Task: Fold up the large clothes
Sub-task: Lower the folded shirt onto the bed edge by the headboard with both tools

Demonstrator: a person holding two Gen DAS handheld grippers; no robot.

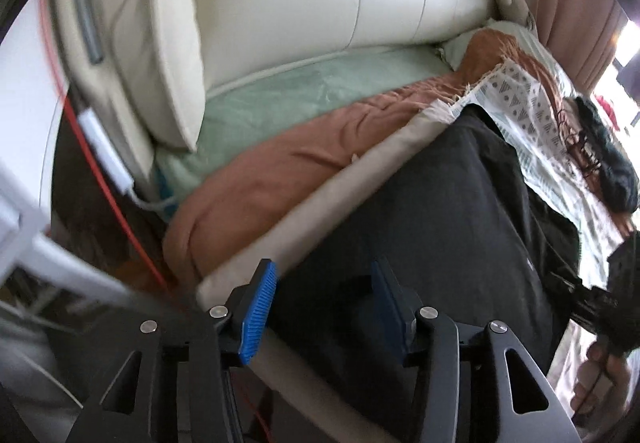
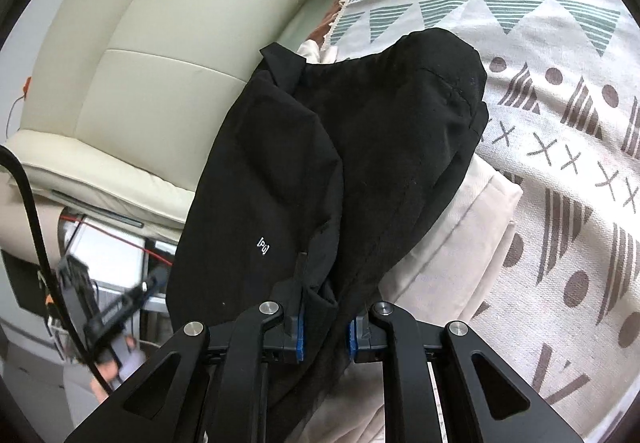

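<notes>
Home living room: cream leather sofa [image 2: 132, 55] with padded cushions, seat covered by patterned fringed throw [image 2: 560, 115], rust-brown blanket [image 1: 280, 167], pale green sheet [image 1: 280, 99]; red cable [image 1: 100, 179] beside armrest.

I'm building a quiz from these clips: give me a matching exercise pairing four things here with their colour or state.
Things:
1. right gripper
2. left gripper
3. sofa backrest
4. patterned throw

Descriptions:
A. cream leather
B. open, holding nothing
C. shut on the black garment
D. triangles, dots and crosses

Pairs: 1-C, 2-B, 3-A, 4-D
</notes>
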